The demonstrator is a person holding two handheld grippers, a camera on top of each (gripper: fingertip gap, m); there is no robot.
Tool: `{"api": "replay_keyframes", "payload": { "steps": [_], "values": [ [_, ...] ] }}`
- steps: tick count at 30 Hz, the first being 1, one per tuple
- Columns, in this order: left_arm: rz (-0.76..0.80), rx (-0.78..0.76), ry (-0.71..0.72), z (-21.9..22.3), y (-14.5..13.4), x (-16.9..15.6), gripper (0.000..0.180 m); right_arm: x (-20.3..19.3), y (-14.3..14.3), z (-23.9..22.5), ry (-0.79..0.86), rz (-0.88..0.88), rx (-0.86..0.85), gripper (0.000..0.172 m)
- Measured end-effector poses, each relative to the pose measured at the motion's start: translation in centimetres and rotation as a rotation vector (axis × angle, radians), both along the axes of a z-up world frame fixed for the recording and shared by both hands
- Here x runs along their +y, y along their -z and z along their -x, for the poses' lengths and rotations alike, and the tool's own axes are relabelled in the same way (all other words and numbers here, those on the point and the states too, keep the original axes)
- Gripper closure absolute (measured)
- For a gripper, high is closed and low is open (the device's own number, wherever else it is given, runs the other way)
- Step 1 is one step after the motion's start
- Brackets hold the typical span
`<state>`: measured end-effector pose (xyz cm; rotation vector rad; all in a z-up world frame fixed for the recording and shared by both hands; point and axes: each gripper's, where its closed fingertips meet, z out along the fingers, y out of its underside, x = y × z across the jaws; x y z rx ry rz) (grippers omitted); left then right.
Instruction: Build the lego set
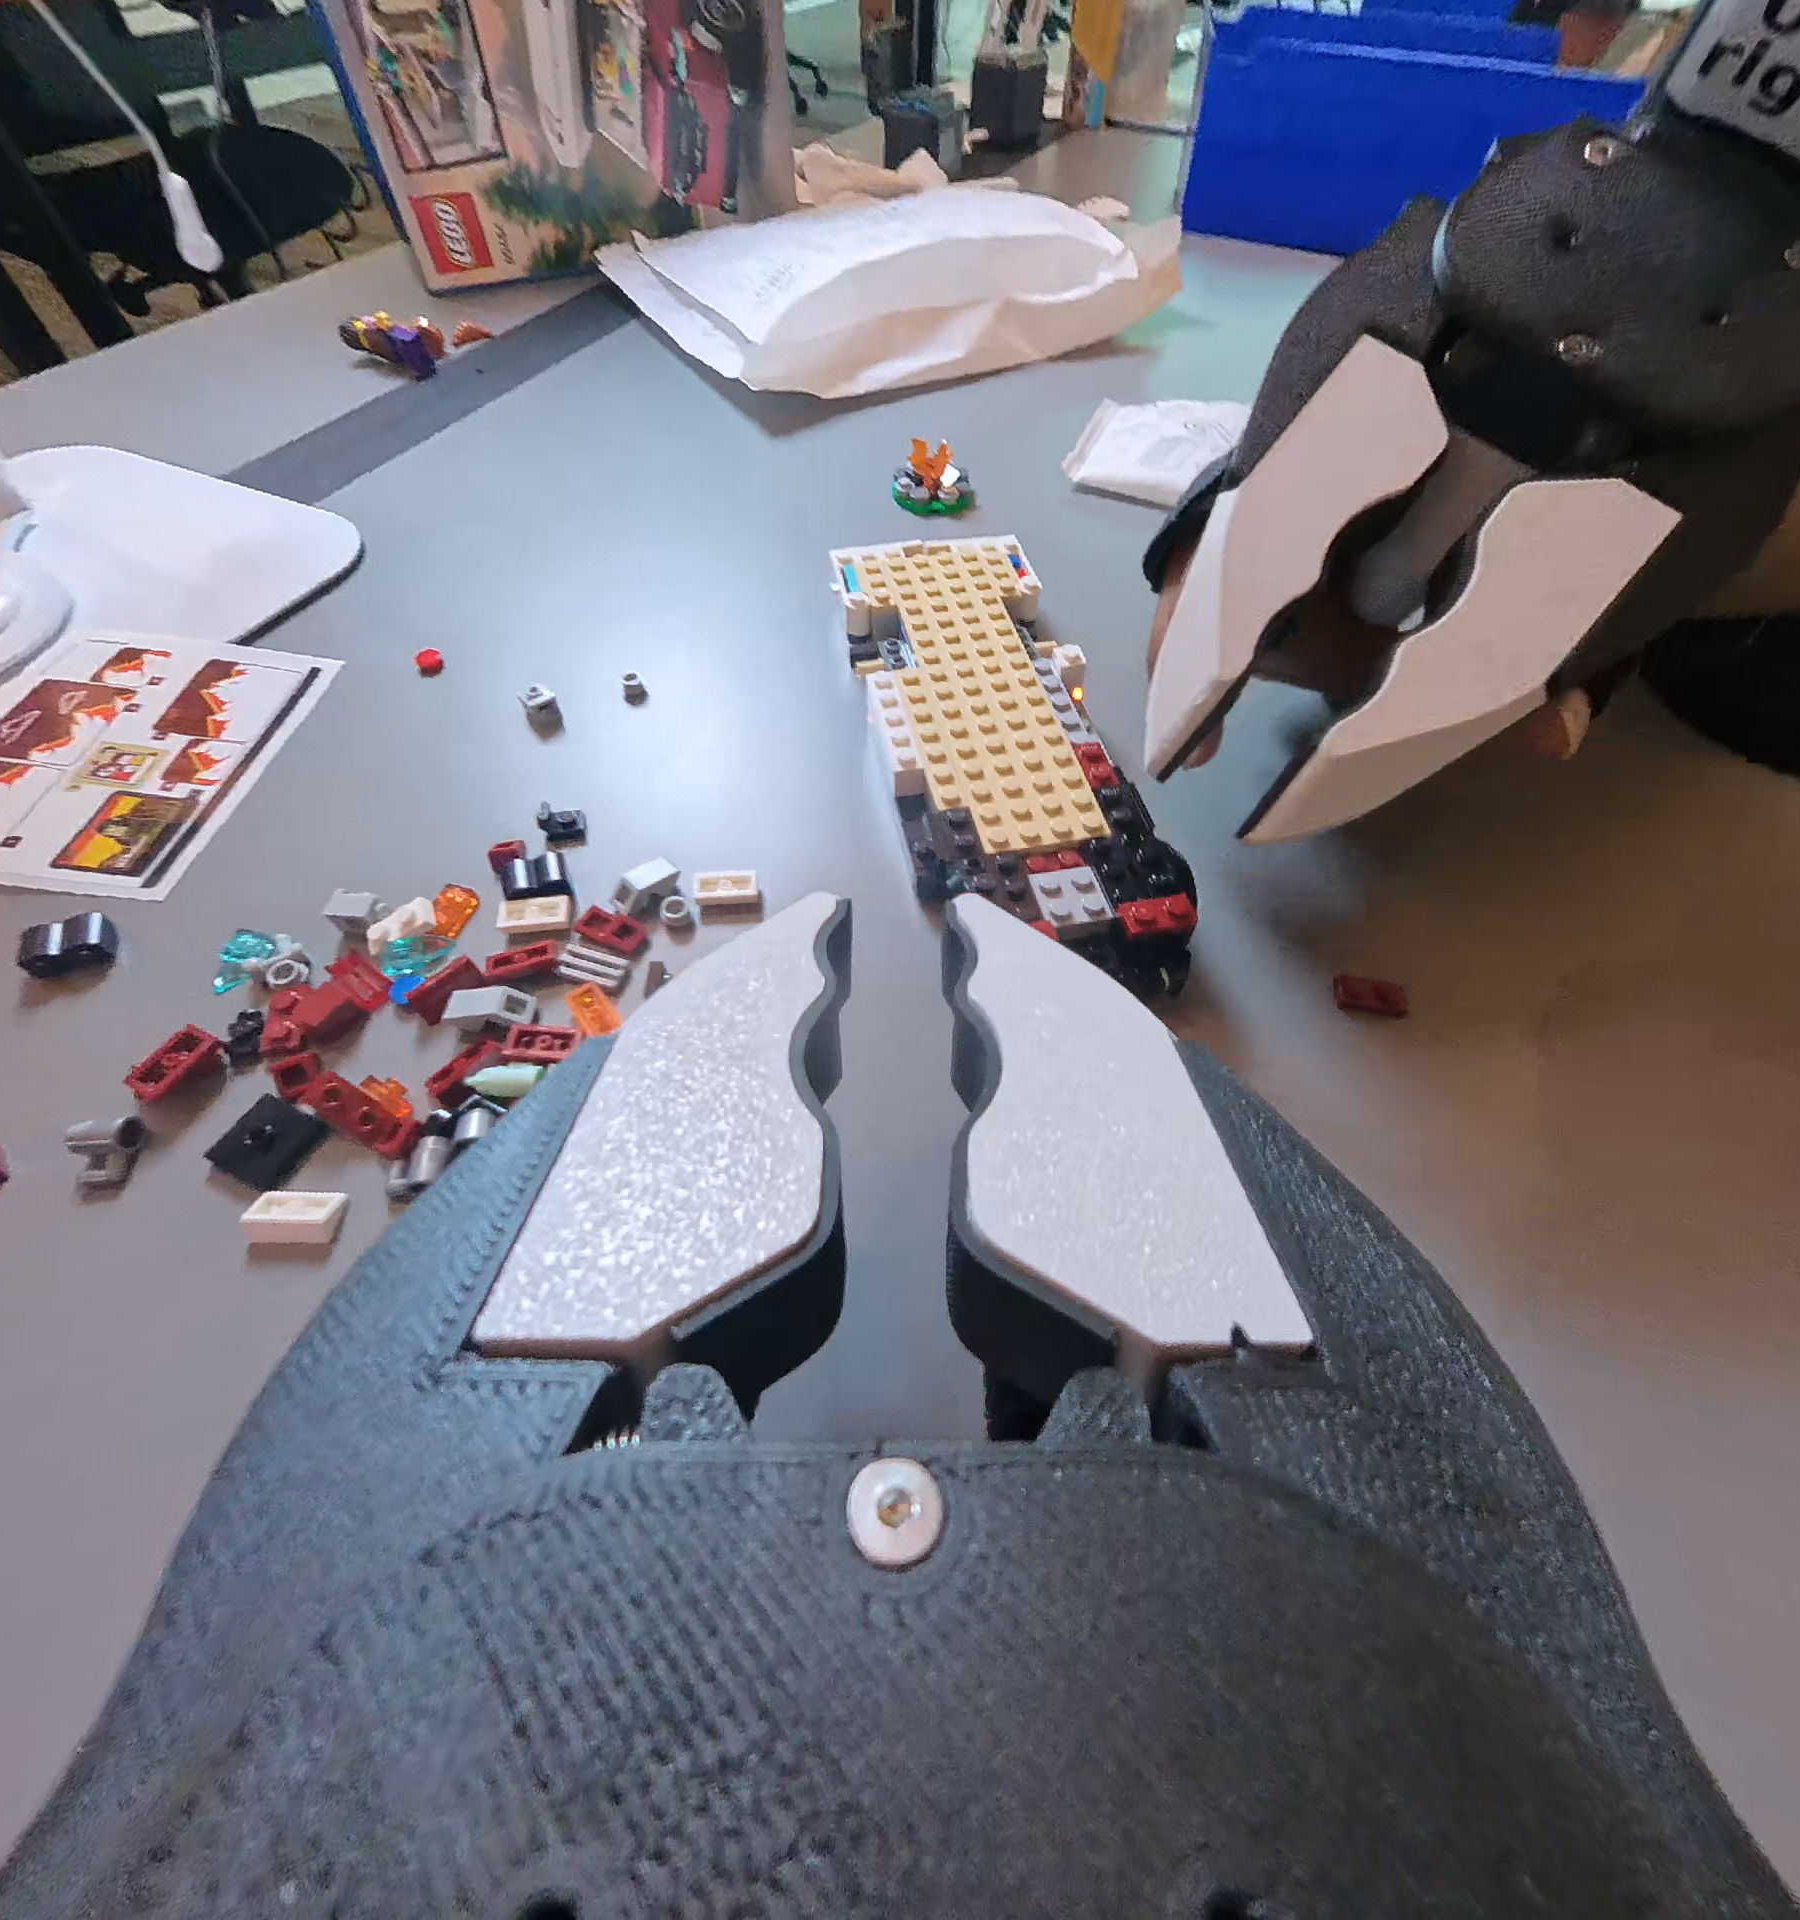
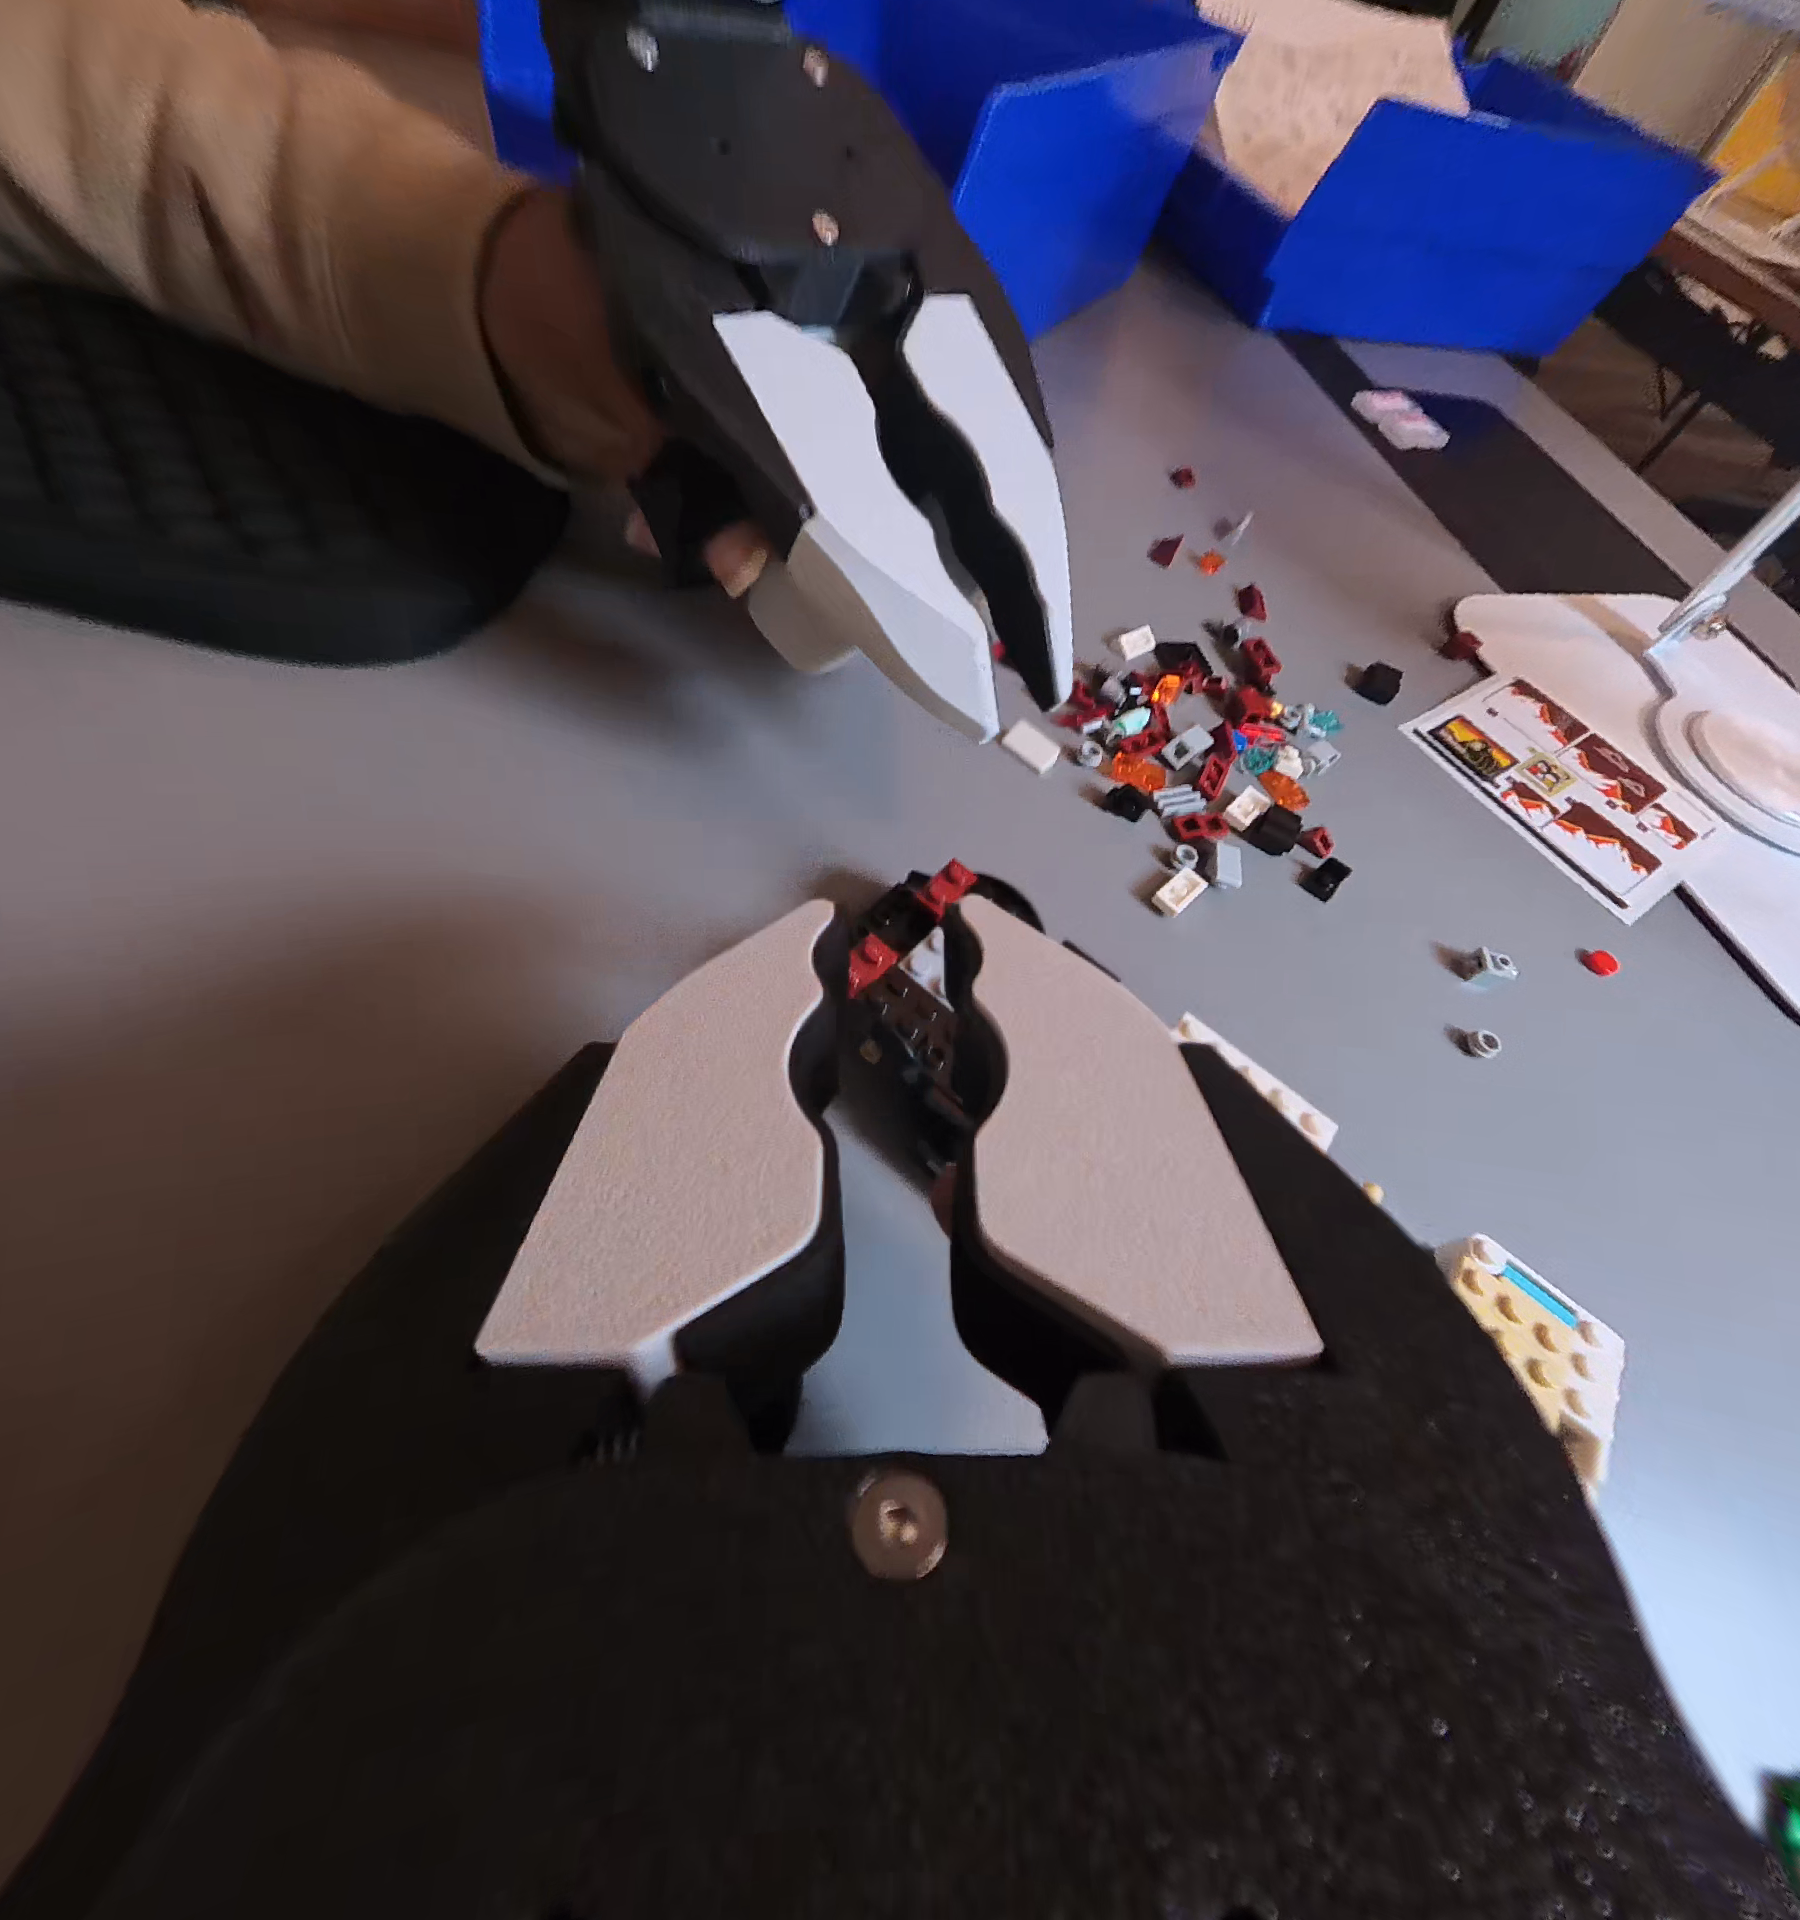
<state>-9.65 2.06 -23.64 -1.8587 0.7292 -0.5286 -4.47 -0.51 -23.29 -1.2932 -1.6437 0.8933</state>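
A long brick model [image 1: 1000, 727] with a tan studded top and a black and dark red near end lies on the grey table [image 1: 667, 540]. My left gripper [image 1: 898, 909] is open and empty just short of that near end, with bare table between its fingers. A pile of loose small pieces [image 1: 408, 997] lies to its left. My right gripper [image 1: 1202, 800] hovers just right of the model, fingertips apart, nothing between them. In the right wrist view, my right gripper [image 2: 896, 904] is above the model's dark end [image 2: 911, 1023], which shows through the gap. The left gripper [image 2: 1021, 712] points at the pile [image 2: 1208, 748].
A sticker sheet [image 1: 96, 758] and a white lamp base [image 1: 179, 540] are at left. A dark red plate [image 1: 1371, 995] lies right of the model, a small campfire build [image 1: 932, 483] beyond it. A white paper bag [image 1: 906, 281], toy box [image 1: 563, 135] and blue bin [image 1: 1374, 125] stand behind. A black keyboard [image 2: 200, 468] lies near the person's sleeve. Tip to tip, the grippers are about 6 cm apart.
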Motion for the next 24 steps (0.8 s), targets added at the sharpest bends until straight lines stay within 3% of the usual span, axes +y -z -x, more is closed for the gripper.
{"api": "replay_keyframes", "payload": {
  "steps": [3,7,11,14,16,19,21,24],
  "values": [
    [-0.021,-0.07,-0.047,0.9,-1.0,0.6,0.168,1.3,-1.7,0.1,0.056,0.007,0.092,0.149],
    [-0.039,-0.159,-0.117,2.5,-2.2,1.5,0.171,6.3,-5.2,1.6,0.21,-0.154,0.129,0.14],
    [-0.024,-0.192,-0.135,3.0,-2.1,1.7,0.171,12.1,-11.1,6.8,0.303,-0.314,0.201,0.136],
    [-0.042,-0.181,-0.131,2.8,-2.3,1.5,0.171,17.4,-13.2,11.8,0.352,-0.432,0.174,0.137],
    [-0.06,-0.155,-0.13,2.7,-2.3,1.4,0.172,21.4,-13.4,14.3,0.445,-0.372,0.131,0.139],
    [-0.082,-0.137,-0.131,2.7,-2.5,1.4,0.173,25.2,-13.6,16.1,0.591,-0.142,0.167,0.142],
    [-0.087,-0.13,-0.131,2.7,-2.5,1.4,0.173,26.1,-13.2,16.8,0.629,-0.001,0.195,0.143],
    [-0.084,-0.128,-0.124,2.6,-2.4,1.3,0.174,26.4,-13.6,18.1,0.616,0.054,0.242,0.147]
  ]
}}
